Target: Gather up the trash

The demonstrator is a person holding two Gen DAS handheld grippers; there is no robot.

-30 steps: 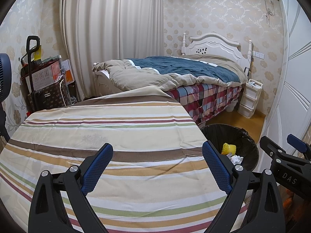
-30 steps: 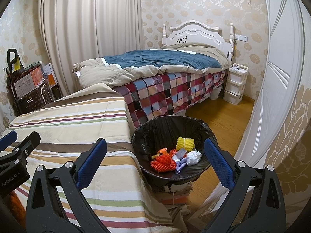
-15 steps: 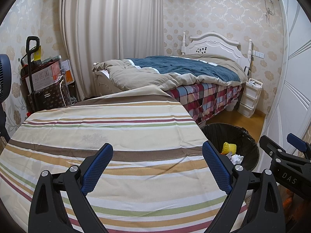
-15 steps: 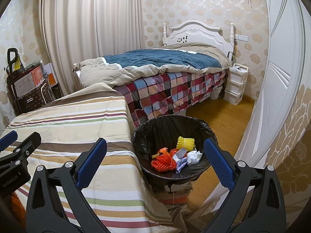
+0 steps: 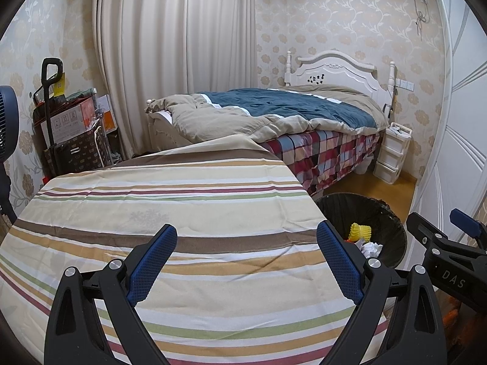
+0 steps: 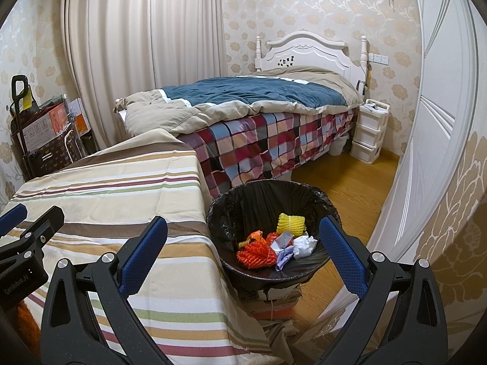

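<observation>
A black-lined trash bin stands on the floor at the right edge of the striped table. Inside lie a yellow foam net, an orange net and crumpled white paper. My right gripper is open and empty, held above the bin and the table edge. My left gripper hangs open over the striped tablecloth with nothing between its fingers. The bin shows at the right of the left wrist view, with the yellow net inside.
A bed with a plaid cover stands behind the table. A white drawer unit sits beside the headboard. Boxes and a trolley fill the left corner, and a fan is at the far left. White wardrobe doors close the right side.
</observation>
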